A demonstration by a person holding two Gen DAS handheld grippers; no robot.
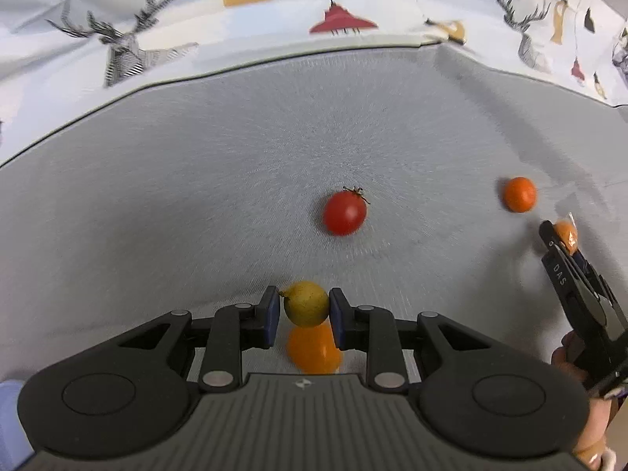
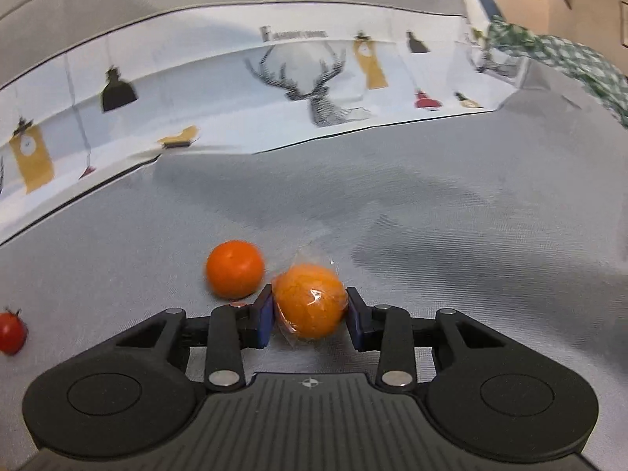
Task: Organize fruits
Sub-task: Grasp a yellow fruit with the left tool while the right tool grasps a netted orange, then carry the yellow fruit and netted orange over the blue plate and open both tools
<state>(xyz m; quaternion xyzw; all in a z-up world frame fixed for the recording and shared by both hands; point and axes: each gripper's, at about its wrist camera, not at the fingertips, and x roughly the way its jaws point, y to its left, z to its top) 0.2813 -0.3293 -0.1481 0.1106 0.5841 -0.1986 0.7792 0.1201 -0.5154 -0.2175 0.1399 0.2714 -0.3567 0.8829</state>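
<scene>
My left gripper (image 1: 305, 308) is shut on a small yellow lemon (image 1: 306, 303), held above an orange fruit (image 1: 313, 348) that lies on the grey cloth just under it. A red tomato (image 1: 344, 212) lies ahead in the middle, also at the left edge of the right wrist view (image 2: 11, 331). A bare orange (image 1: 519, 194) lies far right. My right gripper (image 2: 310, 314) is shut on a plastic-wrapped orange (image 2: 310, 300), just right of the bare orange (image 2: 234, 269). The right gripper also shows in the left wrist view (image 1: 563, 243).
The grey cloth (image 1: 196, 180) covers the surface. A white printed cloth with deer and lamps (image 1: 165, 39) lies along the far edge. A green checked fabric (image 2: 569, 62) sits at the far right.
</scene>
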